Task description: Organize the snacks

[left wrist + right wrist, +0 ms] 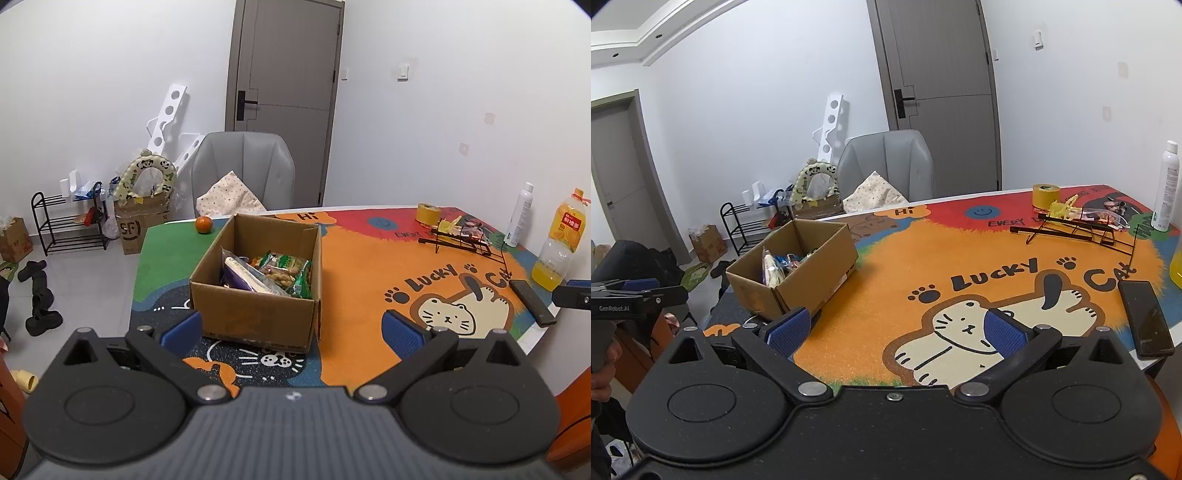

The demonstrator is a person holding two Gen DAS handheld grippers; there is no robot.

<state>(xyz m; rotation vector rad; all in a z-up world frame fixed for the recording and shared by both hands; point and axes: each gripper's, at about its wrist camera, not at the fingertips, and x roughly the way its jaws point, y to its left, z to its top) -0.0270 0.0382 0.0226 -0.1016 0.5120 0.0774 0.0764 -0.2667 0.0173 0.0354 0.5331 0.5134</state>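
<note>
An open brown cardboard box (258, 291) filled with crinkled snack packets (284, 273) is seen on the worktop (354, 280), both grippers' fingers spread wide and empty.

Juice bottle (1177, 264) cropped (right edge)

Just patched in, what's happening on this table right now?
A person holds two grippers over the table; both the left gripper and right gripper are open and empty. The cardboard box already holds several snack packets. More snacks sit on a wire rack at the far right, untouched. An orange sits behind the box.
</note>
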